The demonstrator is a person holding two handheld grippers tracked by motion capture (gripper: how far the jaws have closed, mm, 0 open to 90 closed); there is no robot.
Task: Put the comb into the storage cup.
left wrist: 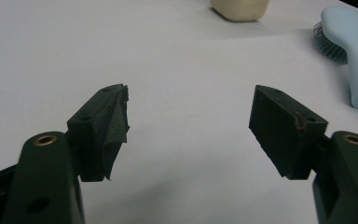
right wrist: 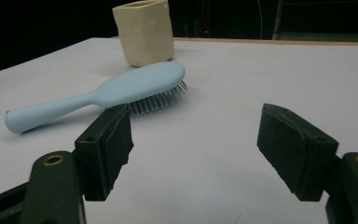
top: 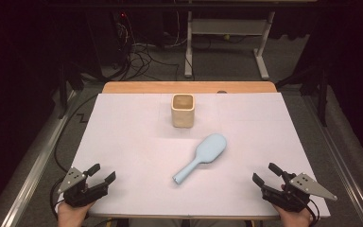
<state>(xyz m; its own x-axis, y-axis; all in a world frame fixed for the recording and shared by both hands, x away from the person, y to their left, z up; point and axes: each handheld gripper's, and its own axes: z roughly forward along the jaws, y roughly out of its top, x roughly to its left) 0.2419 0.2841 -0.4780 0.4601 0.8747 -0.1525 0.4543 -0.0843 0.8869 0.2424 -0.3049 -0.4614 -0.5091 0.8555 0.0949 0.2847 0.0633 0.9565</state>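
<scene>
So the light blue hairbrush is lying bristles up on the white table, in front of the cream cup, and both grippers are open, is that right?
Not quite. The light blue hairbrush lies bristles down: the right gripper view shows its bristles meeting the white table under its smooth back. The rest holds: it lies in front of the cream cup, and the left gripper and right gripper are both open.
</scene>
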